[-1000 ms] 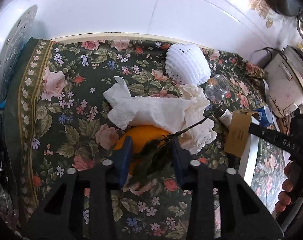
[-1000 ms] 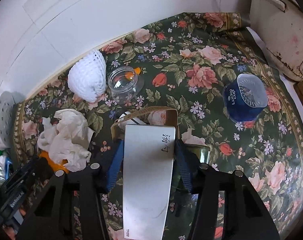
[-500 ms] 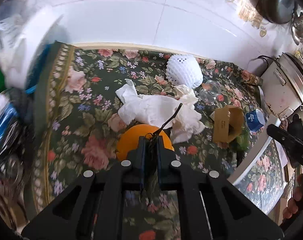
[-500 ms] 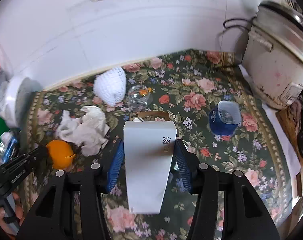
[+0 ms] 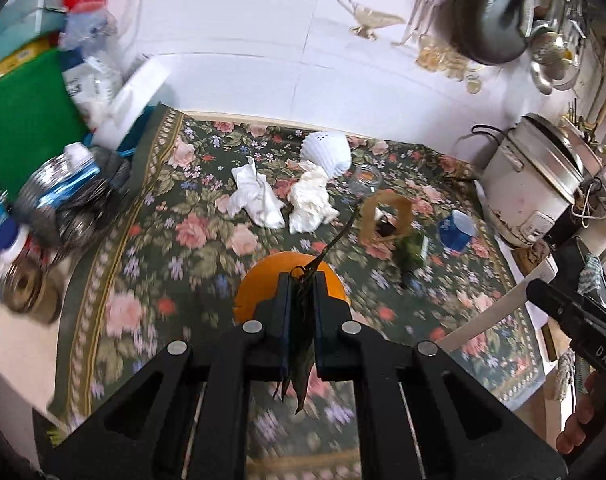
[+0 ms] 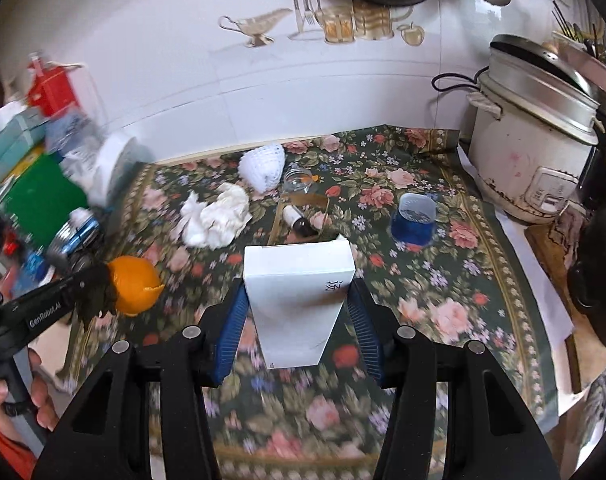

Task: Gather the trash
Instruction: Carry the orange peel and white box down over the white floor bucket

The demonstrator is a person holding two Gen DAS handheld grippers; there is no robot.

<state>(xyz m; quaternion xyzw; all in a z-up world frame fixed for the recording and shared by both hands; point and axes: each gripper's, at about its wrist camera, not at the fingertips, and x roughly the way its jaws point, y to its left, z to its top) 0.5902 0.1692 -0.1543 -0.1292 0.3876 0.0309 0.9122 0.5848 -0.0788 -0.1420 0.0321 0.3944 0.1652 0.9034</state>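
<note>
My left gripper (image 5: 303, 280) is shut on the dark leafy stem (image 5: 303, 344) of an orange peel (image 5: 263, 284) and holds it above the floral cloth (image 5: 191, 256). The peel also shows in the right wrist view (image 6: 133, 286), hanging off the left gripper. My right gripper (image 6: 299, 292) is shut on a white carton (image 6: 297, 280), raised above the cloth. Crumpled white tissues (image 5: 279, 200) (image 6: 215, 218), a white foam fruit net (image 5: 327, 152) (image 6: 263, 164), a glass jar (image 5: 365, 178), a brown paper band with a small bottle (image 6: 299, 220) and a blue cup (image 6: 415, 220) lie on the cloth.
A white rice cooker (image 6: 535, 160) stands at the back right. Boxes, a green board (image 5: 19, 120), metal tins and bottles (image 5: 59, 196) crowd the left side. The white tiled wall (image 6: 263, 80) runs behind. The cloth's front edge (image 6: 303, 448) hangs near me.
Both grippers have pulled up and back from the cloth. The left closed on the stem and lifted the orange peel off the tissues; the right carries the carton.
</note>
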